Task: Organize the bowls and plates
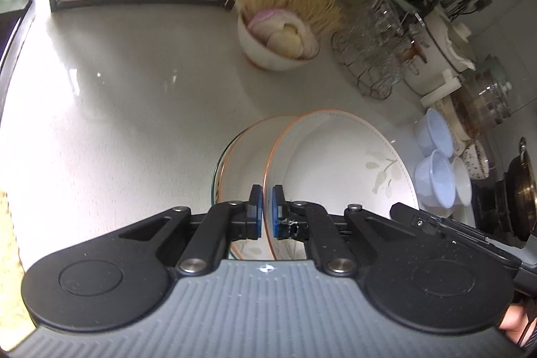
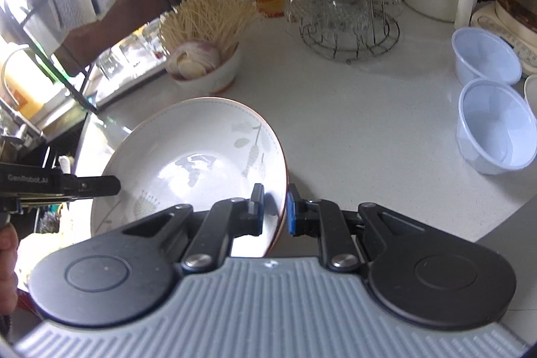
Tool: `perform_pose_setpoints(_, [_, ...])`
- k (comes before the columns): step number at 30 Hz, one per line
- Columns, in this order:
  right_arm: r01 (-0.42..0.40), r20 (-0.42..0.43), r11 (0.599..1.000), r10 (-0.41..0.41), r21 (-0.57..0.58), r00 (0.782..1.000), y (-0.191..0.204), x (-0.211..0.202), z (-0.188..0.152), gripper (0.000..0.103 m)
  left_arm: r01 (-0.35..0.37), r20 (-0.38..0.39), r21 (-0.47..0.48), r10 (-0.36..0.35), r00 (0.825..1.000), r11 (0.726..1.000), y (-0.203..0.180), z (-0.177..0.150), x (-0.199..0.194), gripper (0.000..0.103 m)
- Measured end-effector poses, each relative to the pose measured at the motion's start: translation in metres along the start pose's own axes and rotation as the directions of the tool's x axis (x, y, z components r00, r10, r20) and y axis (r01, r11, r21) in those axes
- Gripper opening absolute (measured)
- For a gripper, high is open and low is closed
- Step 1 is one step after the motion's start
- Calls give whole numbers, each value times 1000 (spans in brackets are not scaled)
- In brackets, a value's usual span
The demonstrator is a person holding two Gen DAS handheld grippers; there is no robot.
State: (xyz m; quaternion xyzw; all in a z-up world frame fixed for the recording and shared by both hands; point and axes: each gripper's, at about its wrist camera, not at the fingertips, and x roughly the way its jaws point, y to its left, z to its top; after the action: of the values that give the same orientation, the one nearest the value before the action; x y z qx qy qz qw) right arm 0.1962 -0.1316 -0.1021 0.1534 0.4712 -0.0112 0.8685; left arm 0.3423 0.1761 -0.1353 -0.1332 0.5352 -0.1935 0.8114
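Hanging tilted above the white table [image 2: 352, 130], the leaf-patterned plate [image 2: 188, 156] is pinched at opposite rims by both grippers, left [image 1: 265, 212] and right [image 2: 273, 210], jaws closed on it, plastic bowls [image 2: 493, 126] nearby

The left tool [image 1: 265, 210] points steeply downward, its 2 blue pads [image 1: 256, 207] pinched tight on the rim of a plate [image 1: 342, 163]. The right tool [image 2: 273, 210] tilts down the same way, its pads [image 2: 291, 210] clamped on the opposite rim. A hand [image 2: 7, 270] shows at the right view's left edge.
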Motion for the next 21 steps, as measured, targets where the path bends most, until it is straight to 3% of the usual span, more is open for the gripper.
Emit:
perform_pose_setpoints(6, [9, -5, 1000, -9, -25, 1000, -3, 14, 0, 17, -27, -14, -14, 27, 1000, 1000, 2, -2, 14, 6])
perform_pose_setpoints(21, [67, -26, 998, -67, -19, 997, -2, 36, 4, 17, -54, -107, 59, 60, 992, 997, 1, 14, 48, 7])
